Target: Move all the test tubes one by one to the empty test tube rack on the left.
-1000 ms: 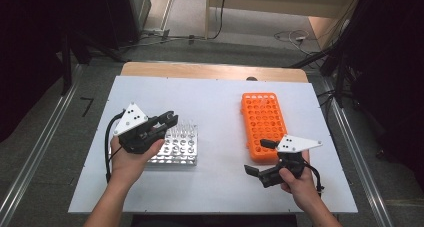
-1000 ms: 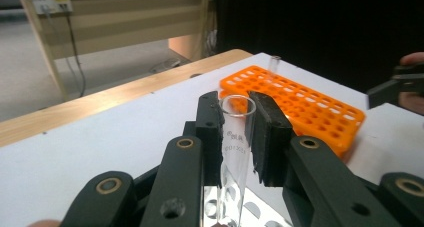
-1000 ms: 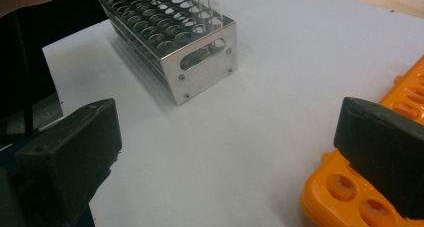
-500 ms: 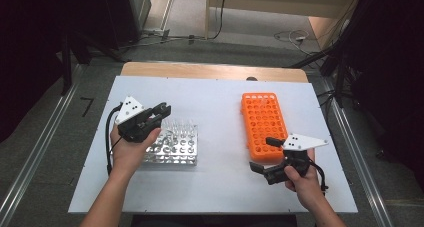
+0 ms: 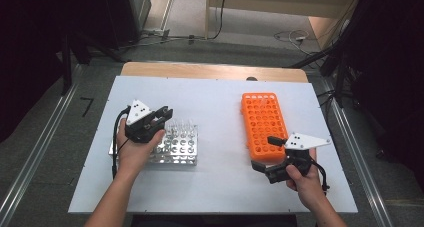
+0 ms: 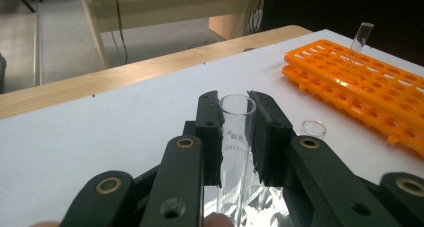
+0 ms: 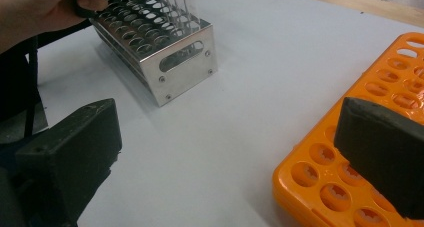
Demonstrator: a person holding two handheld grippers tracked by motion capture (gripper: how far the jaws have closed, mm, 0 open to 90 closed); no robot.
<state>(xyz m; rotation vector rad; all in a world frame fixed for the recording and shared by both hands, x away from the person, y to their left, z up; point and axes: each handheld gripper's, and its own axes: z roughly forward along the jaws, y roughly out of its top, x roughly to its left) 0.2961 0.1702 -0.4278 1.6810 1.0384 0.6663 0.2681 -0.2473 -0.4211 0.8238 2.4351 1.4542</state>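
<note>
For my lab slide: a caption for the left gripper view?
Left gripper clamps a glass test tube above the metal rack, orange rack beyond.

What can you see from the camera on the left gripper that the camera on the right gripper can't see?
The left gripper view alone gives a close look at the clear glass tube pinched between its black jaws, and another tube standing in the far end of the orange rack.

The right gripper view alone has the metal rack's slotted side wall and the right gripper's jaws standing wide apart with nothing between them.

Both take in the white table and the orange rack.
</note>
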